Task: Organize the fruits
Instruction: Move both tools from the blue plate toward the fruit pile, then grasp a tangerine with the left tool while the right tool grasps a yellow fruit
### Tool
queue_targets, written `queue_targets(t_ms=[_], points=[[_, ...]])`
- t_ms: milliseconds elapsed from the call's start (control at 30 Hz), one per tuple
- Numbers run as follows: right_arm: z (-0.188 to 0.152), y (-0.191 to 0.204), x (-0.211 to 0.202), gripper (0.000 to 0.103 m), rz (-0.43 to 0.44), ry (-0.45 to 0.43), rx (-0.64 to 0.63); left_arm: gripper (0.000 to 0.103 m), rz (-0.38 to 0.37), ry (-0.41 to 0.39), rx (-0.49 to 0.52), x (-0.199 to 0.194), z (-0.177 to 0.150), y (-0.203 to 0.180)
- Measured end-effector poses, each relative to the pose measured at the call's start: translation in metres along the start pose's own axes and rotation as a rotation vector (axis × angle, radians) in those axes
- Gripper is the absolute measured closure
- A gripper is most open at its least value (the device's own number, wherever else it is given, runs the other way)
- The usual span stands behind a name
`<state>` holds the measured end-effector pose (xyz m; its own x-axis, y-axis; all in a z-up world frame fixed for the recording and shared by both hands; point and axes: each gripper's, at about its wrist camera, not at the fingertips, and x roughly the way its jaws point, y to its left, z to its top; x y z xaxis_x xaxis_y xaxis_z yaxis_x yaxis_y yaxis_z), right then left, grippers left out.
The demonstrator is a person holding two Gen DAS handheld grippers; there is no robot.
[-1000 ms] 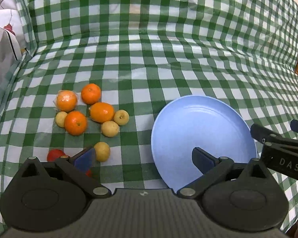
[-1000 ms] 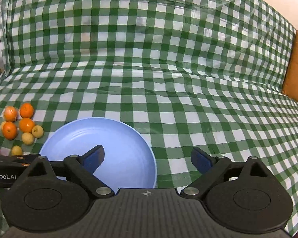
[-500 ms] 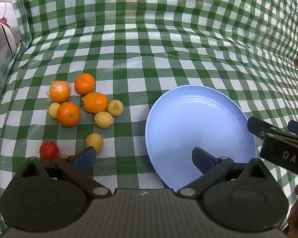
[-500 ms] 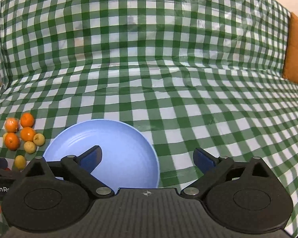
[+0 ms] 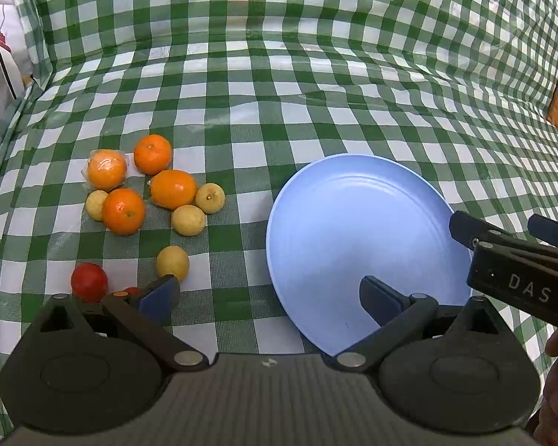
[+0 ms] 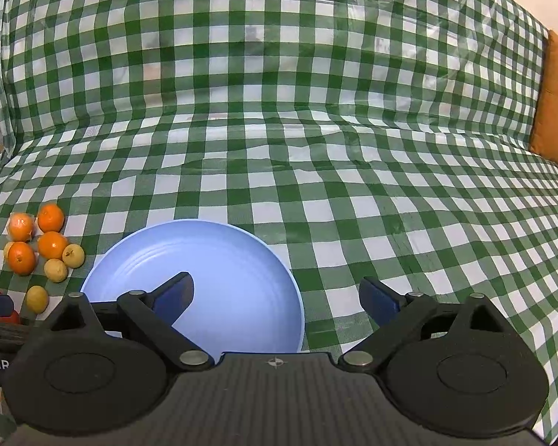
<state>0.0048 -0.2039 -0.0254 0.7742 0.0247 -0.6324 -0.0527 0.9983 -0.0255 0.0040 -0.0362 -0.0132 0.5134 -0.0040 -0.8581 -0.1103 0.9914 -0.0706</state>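
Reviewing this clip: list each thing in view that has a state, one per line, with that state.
blue plate: empty, flat on the cloth
wrapped orange: in clear plastic, off the plate
bare oranges: unwrapped, off the plate
yellow fruits: loose on the cloth
red fruit: on the cloth
left gripper: open, holding nothing
right gripper: open, holding nothing

Home setting, green gingham tablecloth (image 6: pixel 316 148) draped over furniture, orange cushion (image 6: pixel 554 126) at right edge

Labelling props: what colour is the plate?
Light blue plate, clearest in the left wrist view.
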Motion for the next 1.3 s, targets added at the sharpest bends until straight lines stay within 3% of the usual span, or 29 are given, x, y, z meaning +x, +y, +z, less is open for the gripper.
queue_targets(t_ms=[633, 733, 767, 833, 900, 1067, 1300], points=[[-0.003, -0.001, -0.001, 0.035, 0.005, 0.0, -0.013, 0.002, -0.069, -0.054, 0.067, -0.009, -0.007, -0.001], [-0.003, 0.0, 0.0, 0.047, 0.007, 0.0, -0.009, 0.016, -0.086, -0.059, 0.089, -0.011, -0.009, 0.0], [-0.003, 0.0, 0.001, 0.052, 0.009, 0.001, -0.006, 0.03, -0.09, -0.057, 0.095, -0.012, -0.009, 0.0], [-0.003, 0.001, 0.001, 0.061, 0.017, 0.0, 0.0, 0.069, -0.107, -0.047, 0.098, -0.011, -0.009, 0.005], [-0.002, 0.002, 0.0, 0.067, 0.03, -0.006, 0.006, 0.089, -0.124, -0.039, 0.097, -0.011, -0.006, 0.008], [0.0, 0.012, -0.003, 0.07, 0.069, -0.031, 0.021, 0.092, -0.154, -0.054, 0.043, -0.015, 0.015, 0.046], [-0.001, 0.046, -0.006, 0.07, 0.244, -0.089, -0.001, 0.092, -0.096, -0.065, -0.205, -0.012, 0.051, 0.15]])
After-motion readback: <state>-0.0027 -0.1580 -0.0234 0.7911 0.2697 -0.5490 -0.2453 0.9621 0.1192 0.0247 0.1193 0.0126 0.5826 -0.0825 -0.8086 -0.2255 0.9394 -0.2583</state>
